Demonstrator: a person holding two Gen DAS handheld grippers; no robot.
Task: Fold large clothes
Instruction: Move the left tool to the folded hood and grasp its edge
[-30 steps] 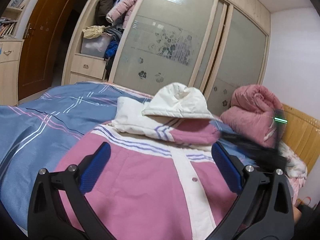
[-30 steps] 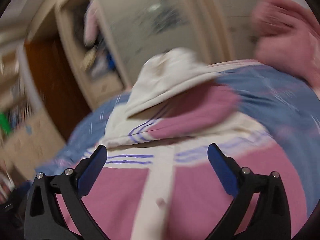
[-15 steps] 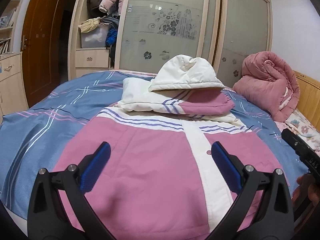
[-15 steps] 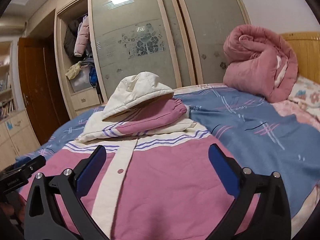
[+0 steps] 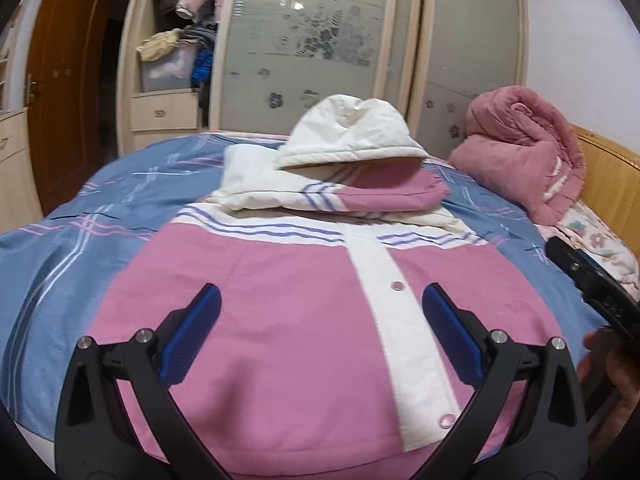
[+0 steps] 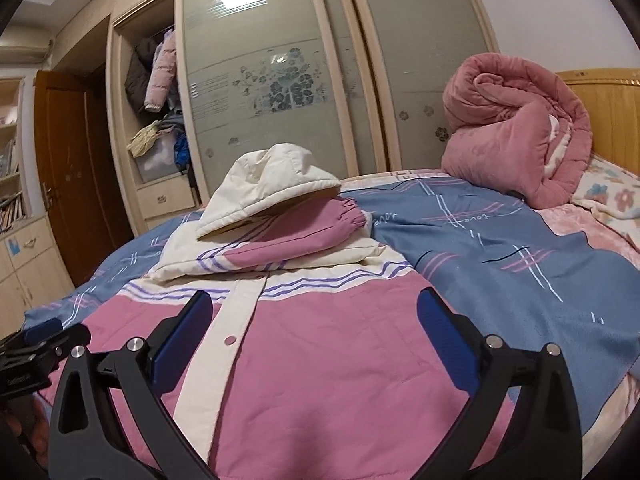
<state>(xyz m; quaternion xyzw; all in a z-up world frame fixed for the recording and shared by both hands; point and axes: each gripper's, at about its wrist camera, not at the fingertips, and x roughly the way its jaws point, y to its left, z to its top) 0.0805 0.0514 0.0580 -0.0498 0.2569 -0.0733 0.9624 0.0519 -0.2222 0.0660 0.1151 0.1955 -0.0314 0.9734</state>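
Note:
A pink and cream hooded jacket (image 5: 304, 320) (image 6: 340, 352) lies front up on the bed. Its sleeves (image 5: 360, 196) (image 6: 296, 236) are folded across the chest, and the cream hood (image 5: 352, 136) (image 6: 268, 184) rests on top of them. My left gripper (image 5: 320, 320) hovers open over the pink lower body near the hem, with nothing between its blue pads. My right gripper (image 6: 316, 328) is open too, over the lower body beside the cream button placket (image 6: 224, 344). Each gripper shows at the edge of the other's view, the right (image 5: 592, 284) and the left (image 6: 32, 344).
The blue plaid bedsheet (image 5: 80, 232) (image 6: 500, 256) surrounds the jacket. A rolled pink quilt (image 5: 524, 164) (image 6: 516, 128) sits at the headboard (image 6: 612, 112) on the right. Behind the bed stands a wardrobe with sliding glass doors (image 5: 312, 52) and an open bay of clothes (image 6: 156, 92).
Both grippers have drawn back and settled low over the jacket's lower half; the right wrist view went from blurred to steady. The jacket has not moved.

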